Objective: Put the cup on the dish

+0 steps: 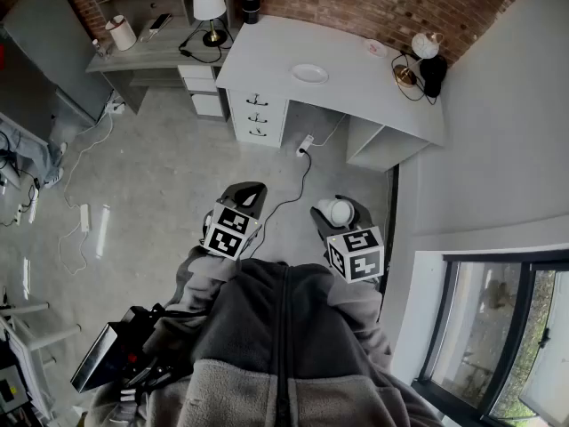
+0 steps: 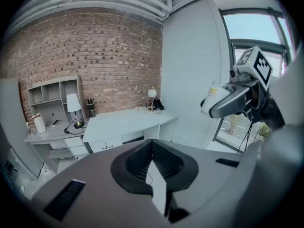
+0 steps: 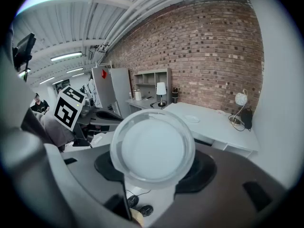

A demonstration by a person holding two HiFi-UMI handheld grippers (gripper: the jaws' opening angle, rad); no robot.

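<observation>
Head view: grey floor [image 1: 151, 176] fills most of the frame, w/ a brick wall [image 1: 382, 3] along the far edge. White surface [image 1: 364, 83] w/ drawers stands against that wall, far centre. A lower grey desk [image 1: 147, 56] joins it on the left and carries a table lamp [image 1: 209, 7]. I've got both grippers near me, over the floor and well apart from the surface.

Left gripper [image 1: 246, 191], near left: jaws drawn together to a thin slit, nothing btwn them. Right gripper [image 1: 338, 210], near right: jaws stand wide, clamped on the cup [image 1: 339, 213] from both sides.

Dish [image 1: 309, 73] is white and lies flat on the surface, approx mid-top. Globe lamp [image 1: 425, 46] sits toward the surface's far right corner.

The cup is pale and translucent, held up in the air, not at the dish. In the right gripper view its round end faces the camera. I can't tell if that's mouth or base.
</observation>
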